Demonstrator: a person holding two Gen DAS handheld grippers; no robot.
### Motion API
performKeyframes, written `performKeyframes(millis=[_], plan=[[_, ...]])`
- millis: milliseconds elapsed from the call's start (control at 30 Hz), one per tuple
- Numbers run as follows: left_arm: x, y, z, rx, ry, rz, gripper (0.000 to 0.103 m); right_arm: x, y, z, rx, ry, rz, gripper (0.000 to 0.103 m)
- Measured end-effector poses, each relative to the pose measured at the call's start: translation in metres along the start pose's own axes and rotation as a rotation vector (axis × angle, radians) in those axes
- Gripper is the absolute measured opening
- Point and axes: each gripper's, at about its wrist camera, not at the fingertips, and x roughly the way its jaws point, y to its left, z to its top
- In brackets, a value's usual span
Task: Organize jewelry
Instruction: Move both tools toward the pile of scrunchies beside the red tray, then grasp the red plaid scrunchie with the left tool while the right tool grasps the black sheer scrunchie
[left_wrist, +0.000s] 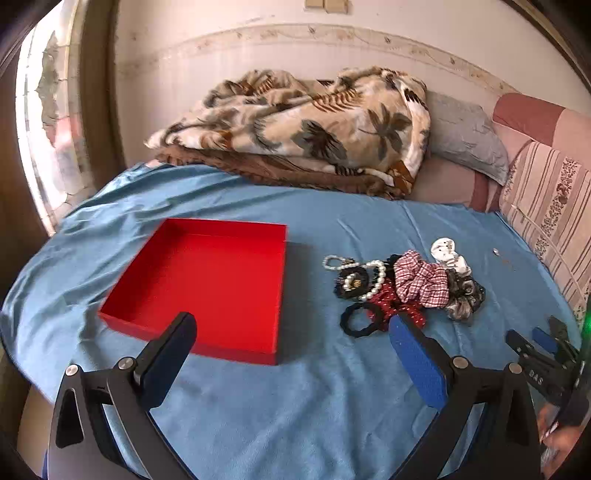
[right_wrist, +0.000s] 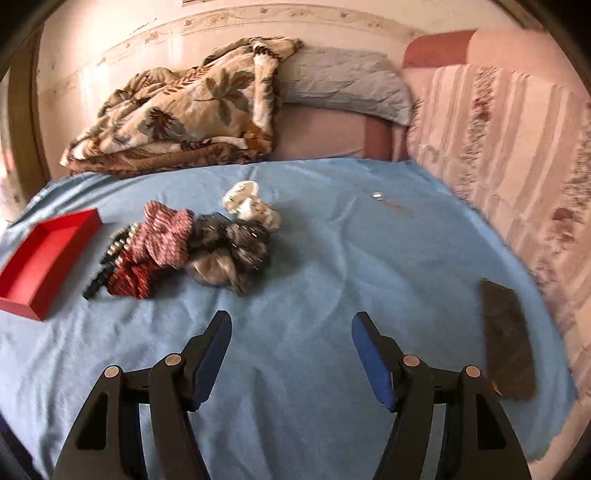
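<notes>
red box: cut off at left edge | small metal item: too small to identify

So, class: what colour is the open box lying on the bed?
Red box, clearest in the left wrist view.

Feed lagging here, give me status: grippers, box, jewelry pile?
Left gripper open, empty. Right gripper open, empty. Red box empty; jewelry pile beside it on blue sheet. Nothing in the way.

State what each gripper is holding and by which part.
Nothing is held. The left gripper and right gripper are both open above the blue cloth, short of the scrunchie pile.
</notes>
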Motion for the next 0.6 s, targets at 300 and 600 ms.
performKeyframes(millis=[300,600], plan=[[0.072,-0.070,0.044,0.121,0.133,-0.201,0.081,0.059,-0.011,0.037,0.108,0.083,0.204,0.063],[0.163,-0.119,0.058,0.118,0.280,-0.250,0.081,0.108,-0.012,0.052,0.154,0.130,0.285,0.059]])
